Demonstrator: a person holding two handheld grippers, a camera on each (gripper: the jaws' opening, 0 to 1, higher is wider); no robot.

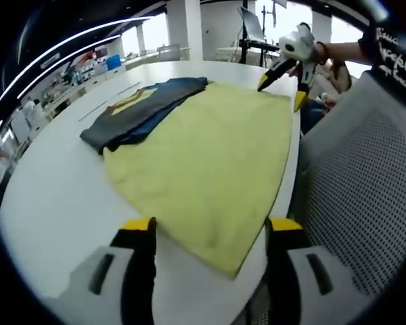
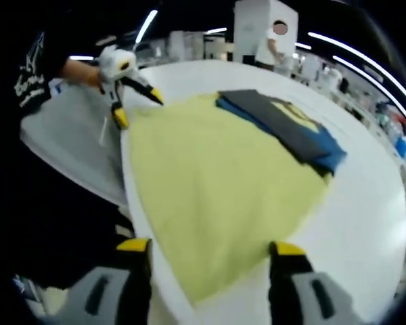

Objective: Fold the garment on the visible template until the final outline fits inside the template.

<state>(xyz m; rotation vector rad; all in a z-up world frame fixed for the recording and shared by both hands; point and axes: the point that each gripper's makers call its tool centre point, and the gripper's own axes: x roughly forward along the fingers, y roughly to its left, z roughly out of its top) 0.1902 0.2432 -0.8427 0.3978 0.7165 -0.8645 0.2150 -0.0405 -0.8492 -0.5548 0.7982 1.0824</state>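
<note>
Left gripper view: both grippers' jaws apart, w/ folded garment (image 1: 145,108) on yellow template (image 1: 210,159) (table).

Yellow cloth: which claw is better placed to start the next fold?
Hard to call: both open claws flank near corners of the yellow cloth. I'd lean left claw, since the corner lies right between its tips. The right claw sits slightly off its corner.

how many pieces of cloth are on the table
2 for sure: a yellow cloth spread near the table edge, and a folded dark garment along its far side. More may be hidden underneath.
</note>
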